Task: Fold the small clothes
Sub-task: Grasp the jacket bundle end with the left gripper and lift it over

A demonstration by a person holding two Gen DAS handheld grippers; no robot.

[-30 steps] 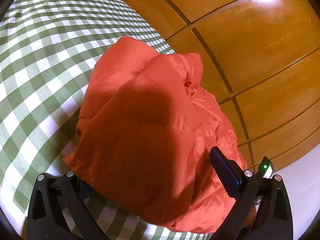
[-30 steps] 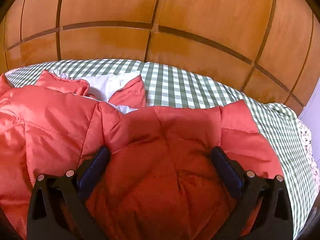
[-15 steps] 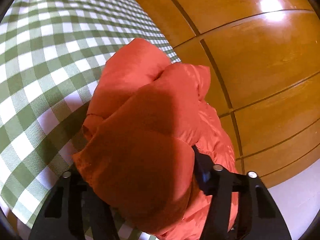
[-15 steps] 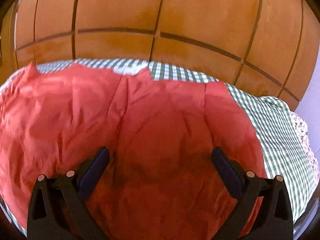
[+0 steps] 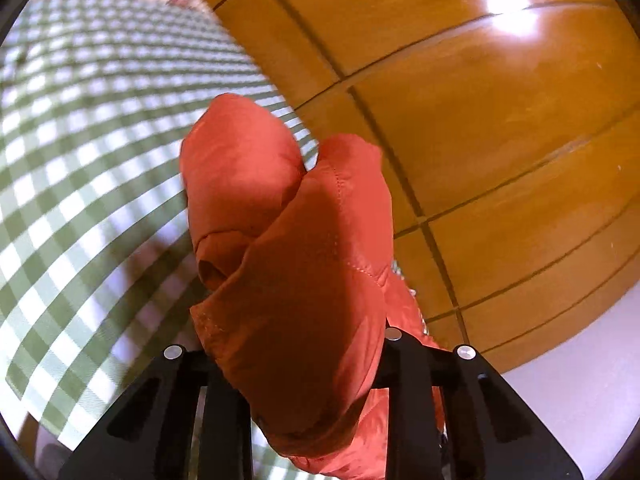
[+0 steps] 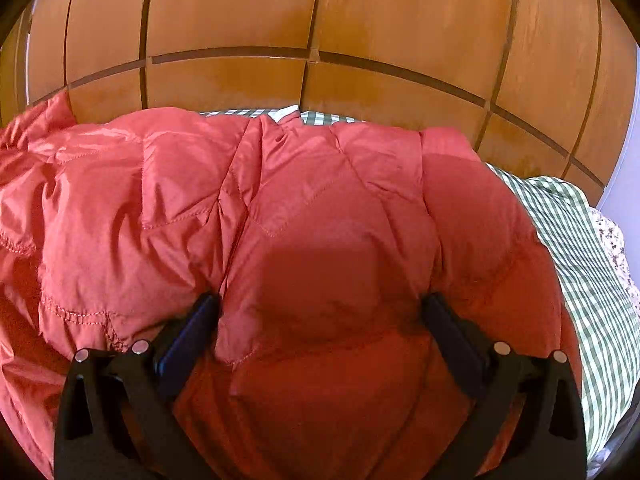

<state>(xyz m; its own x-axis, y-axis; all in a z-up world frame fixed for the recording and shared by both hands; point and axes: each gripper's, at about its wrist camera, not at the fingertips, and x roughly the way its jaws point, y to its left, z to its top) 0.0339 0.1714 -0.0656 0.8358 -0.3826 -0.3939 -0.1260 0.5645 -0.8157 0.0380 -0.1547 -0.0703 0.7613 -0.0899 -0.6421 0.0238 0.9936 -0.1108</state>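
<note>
Jacket (image 5: 304, 280), red and quilted, fills the lower centre of both views, lying on the green-checked bed (image 5: 80, 160). At bottom centre, the left hand-held gripper (image 5: 304, 380) is closing with a bunched fold between its jaws. The right hand-held gripper (image 6: 320, 332) stands released, its fingers spread on the padding. The slick, puffy fabric could slip out if the pinch is shallow.

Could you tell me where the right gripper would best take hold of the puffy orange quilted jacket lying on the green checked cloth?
Probably the near edge of the puffy orange quilted jacket, coming in from the camera's side. The right gripper already straddles a raised quilted panel there with its jaws wide, and that padded bulge gives a fold thick enough to pinch. The left gripper is closing on another bunched part.
</note>
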